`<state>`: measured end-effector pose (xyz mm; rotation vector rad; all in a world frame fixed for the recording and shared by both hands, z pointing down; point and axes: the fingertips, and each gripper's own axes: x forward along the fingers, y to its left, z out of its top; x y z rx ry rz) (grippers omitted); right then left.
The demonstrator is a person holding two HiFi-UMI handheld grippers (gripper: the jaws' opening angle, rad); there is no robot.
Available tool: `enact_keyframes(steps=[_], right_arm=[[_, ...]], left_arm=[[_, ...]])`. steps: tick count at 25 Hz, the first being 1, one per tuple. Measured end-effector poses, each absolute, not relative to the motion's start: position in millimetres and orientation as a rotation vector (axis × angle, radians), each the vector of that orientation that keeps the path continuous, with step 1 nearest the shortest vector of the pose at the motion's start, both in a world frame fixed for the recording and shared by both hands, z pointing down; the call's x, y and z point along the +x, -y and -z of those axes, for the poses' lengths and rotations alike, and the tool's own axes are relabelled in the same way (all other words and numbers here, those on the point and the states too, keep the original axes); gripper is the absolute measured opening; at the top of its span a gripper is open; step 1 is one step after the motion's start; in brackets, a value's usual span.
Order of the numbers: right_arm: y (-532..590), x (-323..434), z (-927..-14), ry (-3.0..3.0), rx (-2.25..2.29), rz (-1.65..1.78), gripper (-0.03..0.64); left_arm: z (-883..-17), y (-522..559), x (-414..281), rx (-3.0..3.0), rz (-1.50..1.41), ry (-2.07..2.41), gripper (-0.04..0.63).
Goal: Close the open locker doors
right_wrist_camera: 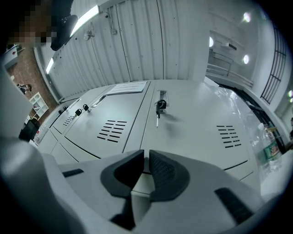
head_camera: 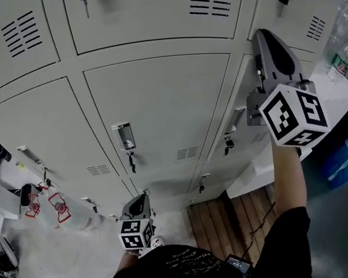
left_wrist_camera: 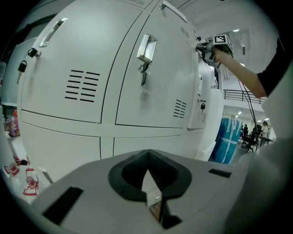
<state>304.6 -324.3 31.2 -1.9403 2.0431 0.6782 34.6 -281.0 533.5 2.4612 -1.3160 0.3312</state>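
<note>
**Q:** What is in front of the person?

**A:** A bank of pale grey lockers [head_camera: 147,99] with vented doors, seen steeply from above. Keys hang from several of the locks.

**Q:** Where is the door that needs closing?

**A:** In the right-hand column. 1 door [left_wrist_camera: 194,109] there appears to stand slightly out from the locker face, with a key hanging below its handle. The doors in the middle and left columns lie flush.

**Q:** What is the right gripper [head_camera: 262,37] doing?

**A:** It is raised on an outstretched arm [head_camera: 288,178], with its tip close against the top of that right column. Whether it touches the metal cannot be told. Its 2 jaws stand narrowly apart, with only a thin slit between the black pads and nothing in it. Its own view looks across the door fronts towards a key [right_wrist_camera: 158,114] in a lock.

**Q:** And the left gripper [head_camera: 145,197]?

**A:** It is held low, near the person's chest, well apart from the lockers and pointing towards the lower doors. Its pads meet at the tips and hold nothing.
</note>
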Motion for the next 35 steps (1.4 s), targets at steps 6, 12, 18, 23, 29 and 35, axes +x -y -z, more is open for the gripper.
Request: enact_keyframes(steps=[6, 12, 18, 23, 29, 35], right_arm=[[331, 307, -32, -2.062, -1.949, -0.662, 0.037], [331, 307, -31, -2.067, -1.933, -0.676, 0.037], [331, 307, -31, -2.095, -1.896, -0.647, 0.037], [327, 313, -35, -2.118, -1.818, -0.584, 0.037], [312, 321, -48, -2.079, -1.781, -0.563, 0.037], [284, 332, -85, -2.106, -1.823, -0.567, 0.037]], left_arm=[[-534, 283, 37, 2.456, -0.324, 1.328, 0.006], [-534, 282, 42, 2.456, -0.325, 1.328, 0.006], [-532, 280, 49, 2.466, -0.327, 1.322, 0.006], [-529, 271, 55, 2.475, -0.34, 1.307, 0.006], [-526, 260, 64, 2.493, -0.351, 1.29, 0.006], [-522, 243, 84, 2.528, -0.34, 1.241, 0.006]])
